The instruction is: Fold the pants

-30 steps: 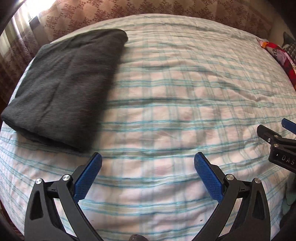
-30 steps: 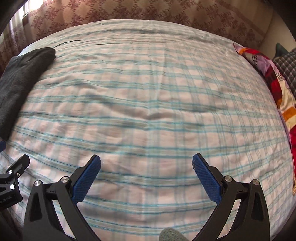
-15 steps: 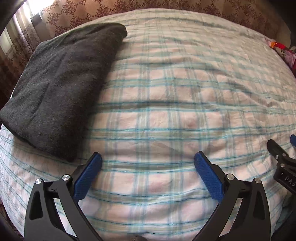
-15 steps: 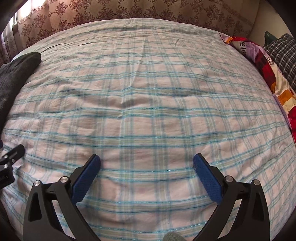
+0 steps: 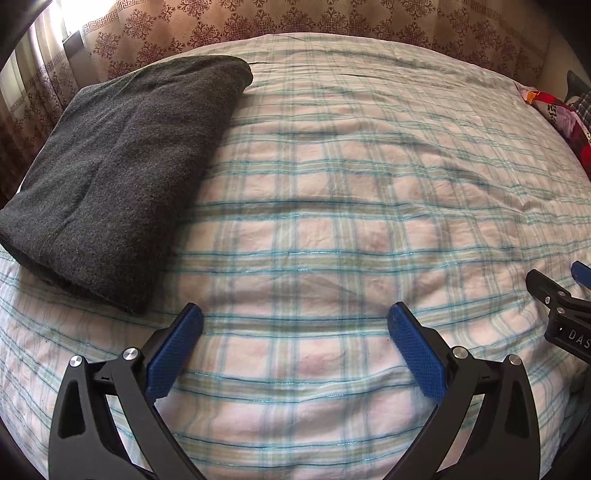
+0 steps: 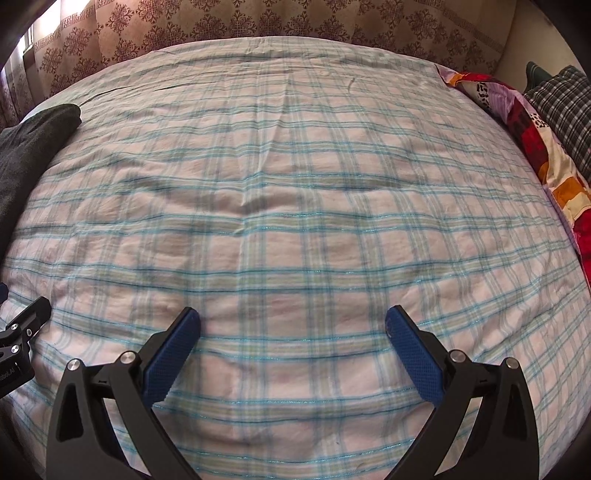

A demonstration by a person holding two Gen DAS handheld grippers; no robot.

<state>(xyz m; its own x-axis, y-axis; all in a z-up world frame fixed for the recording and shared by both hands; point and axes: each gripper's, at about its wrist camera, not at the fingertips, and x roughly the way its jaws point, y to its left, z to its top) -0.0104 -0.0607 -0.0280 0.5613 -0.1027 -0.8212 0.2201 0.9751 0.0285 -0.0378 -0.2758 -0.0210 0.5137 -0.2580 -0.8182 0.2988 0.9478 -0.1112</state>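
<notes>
The dark grey pants (image 5: 122, 173) lie folded into a thick rectangle on the left side of the bed, and their edge shows at the left of the right wrist view (image 6: 29, 147). My left gripper (image 5: 295, 317) is open and empty, hovering over the bedsheet just right of the pants' near corner. My right gripper (image 6: 293, 321) is open and empty over the middle of the bed, well to the right of the pants. Each gripper shows at the edge of the other's view.
The bed (image 6: 295, 184) has a pink and teal plaid sheet. A colourful patchwork blanket (image 6: 535, 147) and a dark checked pillow (image 6: 565, 103) lie along the right edge. A patterned curtain (image 5: 295, 14) hangs behind the bed.
Both grippers have tilted and drawn back slightly, so the bed's far edge and curtain show lower in view. The pants have not moved. Both grippers stayed open.
</notes>
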